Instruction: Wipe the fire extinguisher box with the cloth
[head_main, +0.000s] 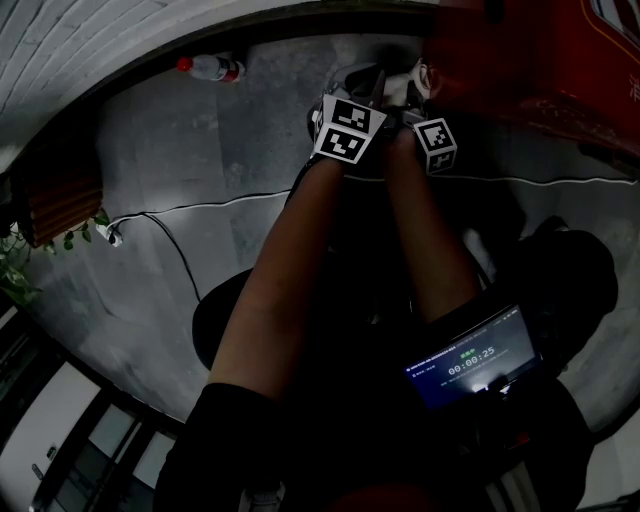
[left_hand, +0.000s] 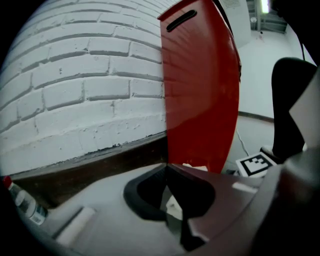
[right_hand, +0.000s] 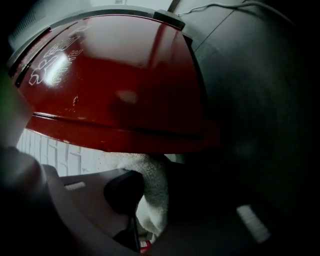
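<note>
The red fire extinguisher box (head_main: 530, 50) stands at the top right of the head view, against a white brick wall. In the right gripper view my right gripper (right_hand: 150, 200) is shut on a white cloth (right_hand: 155, 185), and the cloth presses against the box's lower red edge (right_hand: 120, 125). My left gripper (left_hand: 167, 167) sits just left of the box's red side (left_hand: 200, 85), with its fingertips meeting. A small white scrap shows in the gap behind them. In the head view both grippers (head_main: 372, 90) (head_main: 415, 85) are close together at the foot of the box.
A plastic bottle (head_main: 210, 67) lies by the wall at the left, also seen low in the left gripper view (left_hand: 22, 202). A white cable (head_main: 200, 207) crosses the grey floor. A wooden crate and plant (head_main: 55, 205) stand far left. A lit screen (head_main: 470, 365) hangs near my body.
</note>
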